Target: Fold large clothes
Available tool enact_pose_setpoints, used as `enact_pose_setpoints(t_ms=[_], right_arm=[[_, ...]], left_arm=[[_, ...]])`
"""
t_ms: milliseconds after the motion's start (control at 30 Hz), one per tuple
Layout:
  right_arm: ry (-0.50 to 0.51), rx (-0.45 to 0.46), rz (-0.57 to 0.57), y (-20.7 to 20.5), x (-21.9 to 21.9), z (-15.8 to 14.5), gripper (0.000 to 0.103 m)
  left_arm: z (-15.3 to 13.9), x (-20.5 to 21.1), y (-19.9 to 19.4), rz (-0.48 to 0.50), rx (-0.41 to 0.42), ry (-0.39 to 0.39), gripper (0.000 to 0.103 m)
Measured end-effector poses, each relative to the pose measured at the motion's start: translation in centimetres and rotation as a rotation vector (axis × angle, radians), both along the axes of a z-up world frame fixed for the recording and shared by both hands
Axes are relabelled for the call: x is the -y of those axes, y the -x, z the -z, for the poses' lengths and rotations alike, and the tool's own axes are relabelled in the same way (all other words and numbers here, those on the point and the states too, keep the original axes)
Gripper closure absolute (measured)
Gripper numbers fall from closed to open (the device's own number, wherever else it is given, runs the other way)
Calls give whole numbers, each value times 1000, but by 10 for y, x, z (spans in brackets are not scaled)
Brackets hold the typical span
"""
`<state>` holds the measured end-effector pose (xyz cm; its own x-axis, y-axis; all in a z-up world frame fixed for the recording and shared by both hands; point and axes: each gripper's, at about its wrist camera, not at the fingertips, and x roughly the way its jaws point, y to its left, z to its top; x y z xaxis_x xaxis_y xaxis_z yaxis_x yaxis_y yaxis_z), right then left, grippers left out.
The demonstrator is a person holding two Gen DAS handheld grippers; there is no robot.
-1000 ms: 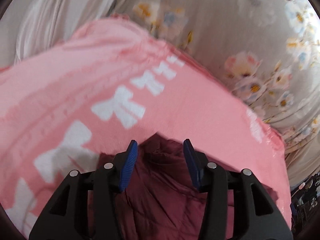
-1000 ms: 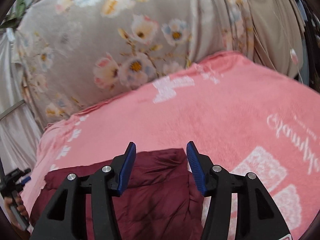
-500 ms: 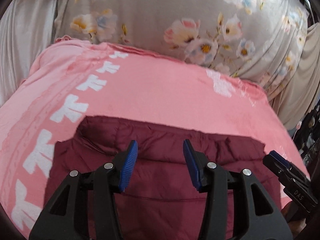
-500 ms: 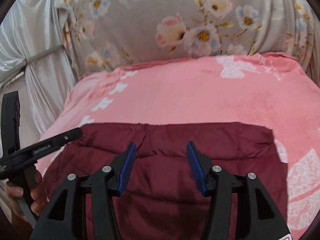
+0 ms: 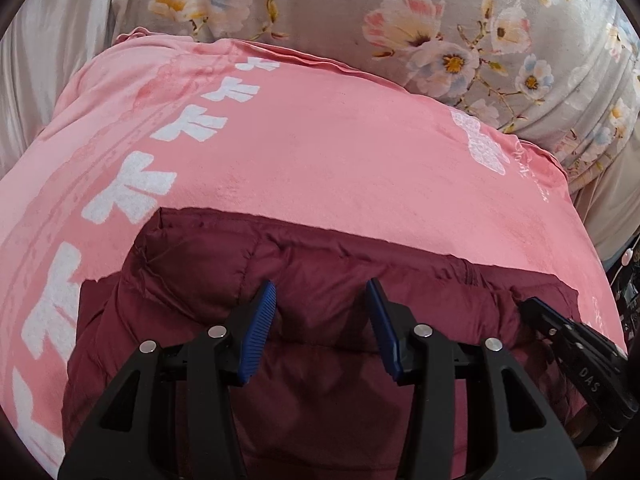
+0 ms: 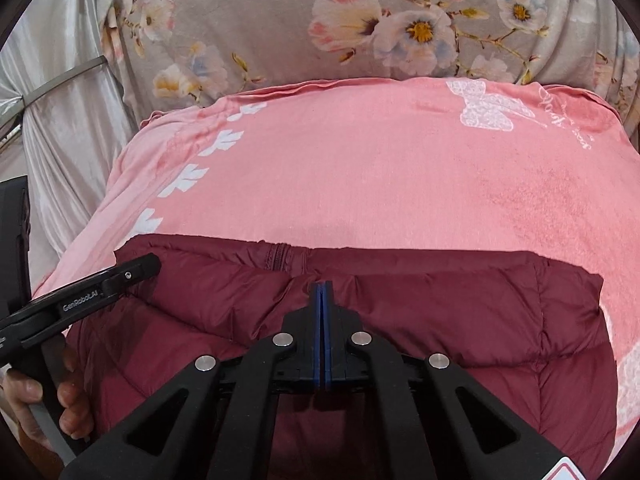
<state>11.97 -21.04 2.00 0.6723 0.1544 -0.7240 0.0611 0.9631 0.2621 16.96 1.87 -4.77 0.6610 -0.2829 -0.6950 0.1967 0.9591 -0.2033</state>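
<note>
A maroon padded jacket (image 5: 180,272) (image 6: 460,320) lies flat on a pink blanket, its zipped edge farthest from me. My right gripper (image 6: 322,286) is shut, and its blue pads pinch a puckered fold of the jacket just below the zip. It also shows at the right edge of the left wrist view, as the right gripper (image 5: 560,332). My left gripper (image 5: 322,300) is open just above the jacket's left part, with its pads touching no fabric. In the right wrist view the left gripper (image 6: 132,272) reaches in from the left, held by a hand (image 6: 72,392).
The pink blanket (image 5: 320,152) (image 6: 360,168) with white prints covers the surface around the jacket. Behind it rises a grey floral fabric (image 5: 400,8) (image 6: 280,20). A silvery curtain (image 5: 48,60) (image 6: 68,128) hangs at the left.
The right gripper's jaws have closed onto the jacket; half a second ago they stood apart. Both grippers have swung round and come nearer the jacket's far edge. The left jaws keep their gap.
</note>
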Motion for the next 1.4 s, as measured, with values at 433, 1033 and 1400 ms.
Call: enact_pose_setpoints(t_ms=[433,1033,1400], right_arm=[[-40,-100,7,-28,4,47,103],[-162,72,120,29,55,-1,101],[-126,-50,340,66,146,32,102]], left_arm=[[32,3,-34,-29,-43,-7,56],[30,-17,-26,-37,-33,72,60],[26,-104,-25,-255,-72,99,61]])
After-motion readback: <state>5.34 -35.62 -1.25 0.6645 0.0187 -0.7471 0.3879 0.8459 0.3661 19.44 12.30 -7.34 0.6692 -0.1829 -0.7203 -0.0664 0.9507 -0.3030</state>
